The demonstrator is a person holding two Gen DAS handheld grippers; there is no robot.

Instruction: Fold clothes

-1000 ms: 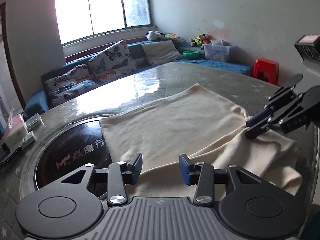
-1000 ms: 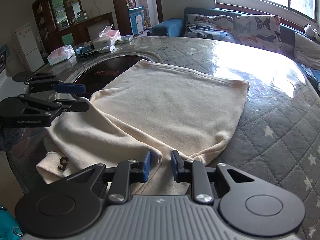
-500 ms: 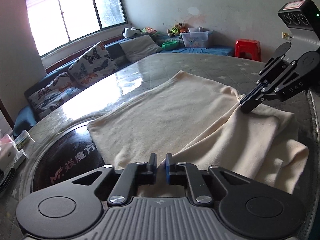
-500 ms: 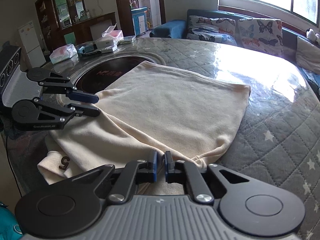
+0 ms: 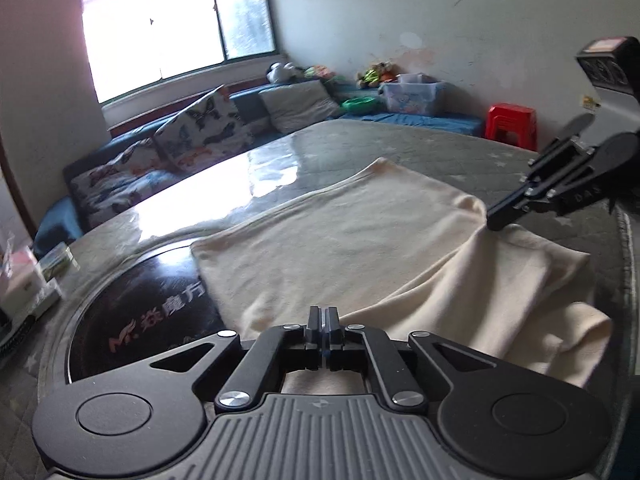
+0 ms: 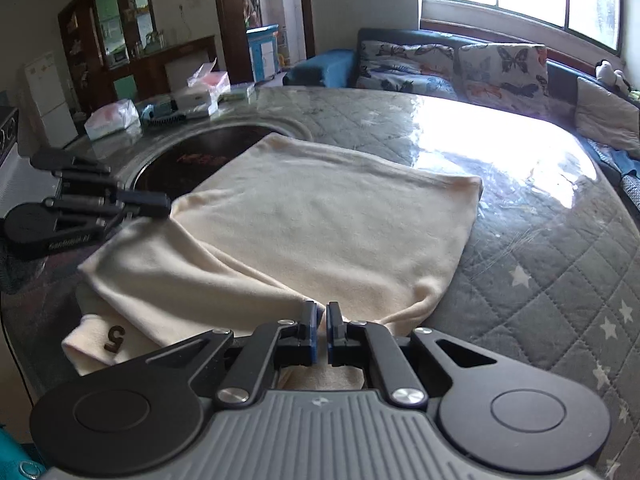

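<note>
**Pinching the cream cloth at two spots**

Lying on the round table, the cream garment is spread flat on its far part, while its near part is bunched into soft folds. A brown "5" shows on the near corner. The cloth looks light, soft and floppy, so it will sag and wrinkle where nothing holds it. Edges and corners look like the best places to take hold. The left gripper has its jaws squeezed together on a near fold. The right gripper pinches another fold, its jaws nearly together. A black round plate sits partly under the cloth. A sofa with butterfly pillows stands behind.
</note>
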